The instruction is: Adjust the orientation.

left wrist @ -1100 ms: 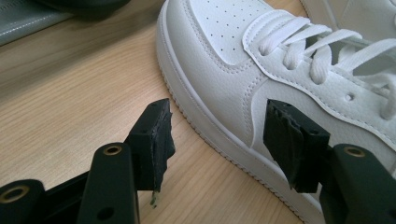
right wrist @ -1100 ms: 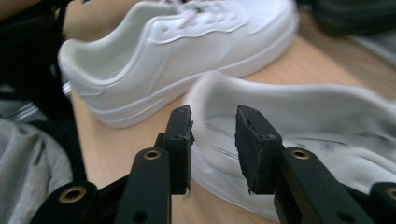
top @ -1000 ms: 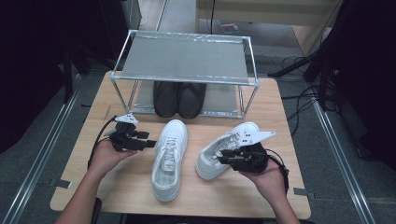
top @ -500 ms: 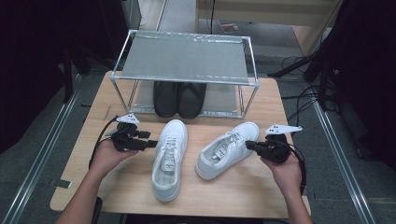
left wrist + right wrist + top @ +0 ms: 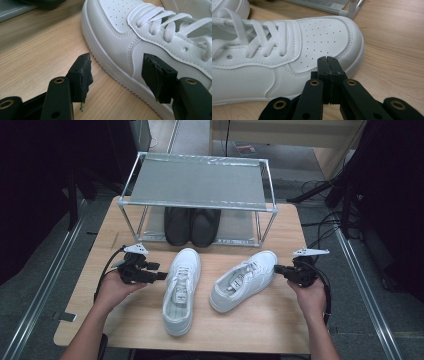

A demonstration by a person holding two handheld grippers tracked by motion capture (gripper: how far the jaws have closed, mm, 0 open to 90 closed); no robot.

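Two white lace-up leather sneakers lie on the pale wooden table (image 5: 260, 330). The left gripper (image 5: 161, 276) rests with its jaws spread apart just beside the left sneaker (image 5: 181, 287), its far jaw overlapping the shoe's side, contact unclear. The right gripper (image 5: 276, 269) has its jaws pressed together, empty, at the toe of the right sneaker (image 5: 245, 279). A pair of black shoes (image 5: 192, 225) sits half hidden under the metal-framed grey shelf rack (image 5: 197, 182).
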